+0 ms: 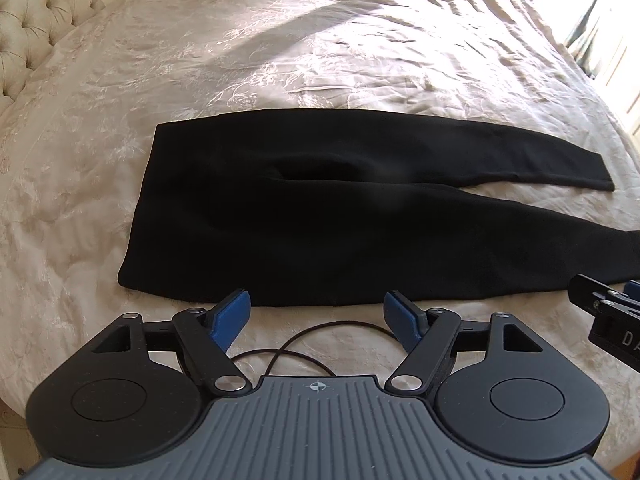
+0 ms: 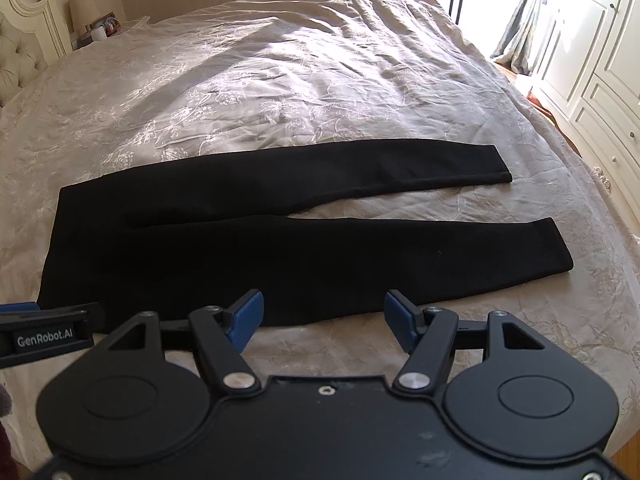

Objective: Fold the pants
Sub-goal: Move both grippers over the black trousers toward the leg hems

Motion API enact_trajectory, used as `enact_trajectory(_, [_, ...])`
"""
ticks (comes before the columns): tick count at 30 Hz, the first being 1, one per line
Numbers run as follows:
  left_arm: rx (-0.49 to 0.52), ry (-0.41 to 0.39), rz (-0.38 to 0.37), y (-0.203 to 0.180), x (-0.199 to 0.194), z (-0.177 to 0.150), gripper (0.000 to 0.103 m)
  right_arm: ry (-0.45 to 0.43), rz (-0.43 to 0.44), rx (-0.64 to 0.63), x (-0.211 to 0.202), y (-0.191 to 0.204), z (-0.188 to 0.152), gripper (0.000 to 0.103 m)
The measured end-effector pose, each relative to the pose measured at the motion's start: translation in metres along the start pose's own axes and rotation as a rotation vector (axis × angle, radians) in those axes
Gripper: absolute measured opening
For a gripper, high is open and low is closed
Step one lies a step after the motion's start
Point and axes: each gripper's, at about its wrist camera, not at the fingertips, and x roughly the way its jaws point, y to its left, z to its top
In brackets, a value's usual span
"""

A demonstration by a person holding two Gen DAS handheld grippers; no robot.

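Black pants (image 1: 304,208) lie flat on the bed, waistband to the left, both legs spread apart toward the right; they also show in the right wrist view (image 2: 280,240). My left gripper (image 1: 316,314) is open and empty, just short of the pants' near edge below the waist and hip part. My right gripper (image 2: 324,314) is open and empty, just short of the near leg's edge. The right gripper's side shows at the right edge of the left wrist view (image 1: 612,312). The left gripper's side shows at the left edge of the right wrist view (image 2: 48,328).
The bed cover (image 1: 320,40) is a pale floral quilt with wrinkles. A tufted headboard (image 1: 36,24) stands at the left. A thin black cord (image 1: 320,332) lies on the quilt under the left gripper. White cabinets (image 2: 600,60) stand past the bed's right side.
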Motion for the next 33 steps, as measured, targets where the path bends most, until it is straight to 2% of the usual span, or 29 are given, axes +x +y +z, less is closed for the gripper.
enact_trajectory(6, [0.045, 0.007, 0.033, 0.014, 0.023, -0.005, 0.073, -0.024, 0.045, 0.028, 0.007, 0.004, -0.003, 0.067])
enact_trajectory(12, [0.062, 0.047, 0.031, 0.033, 0.061, -0.005, 0.073, 0.003, 0.066, 0.071, 0.027, 0.008, -0.006, 0.066])
enact_trajectory(19, [0.062, 0.069, 0.015, 0.043, 0.104, 0.013, 0.072, 0.079, -0.022, 0.129, 0.066, 0.003, -0.003, 0.066])
enact_trajectory(21, [0.068, 0.074, 0.01, 0.042, 0.113, 0.018, 0.072, 0.058, -0.049, 0.145, 0.075, -0.003, 0.002, 0.066])
enact_trajectory(22, [0.072, 0.073, 0.006, 0.041, 0.117, 0.019, 0.072, 0.085, -0.064, 0.158, 0.08, -0.005, 0.001, 0.066])
enact_trajectory(27, [0.082, 0.111, 0.001, 0.035, 0.135, 0.012, 0.072, 0.125, -0.125, 0.187, 0.099, -0.02, 0.006, 0.066])
enact_trajectory(33, [0.065, 0.142, 0.02, 0.033, 0.13, 0.0, 0.071, 0.193, -0.125, 0.308, 0.138, -0.064, 0.005, 0.066])
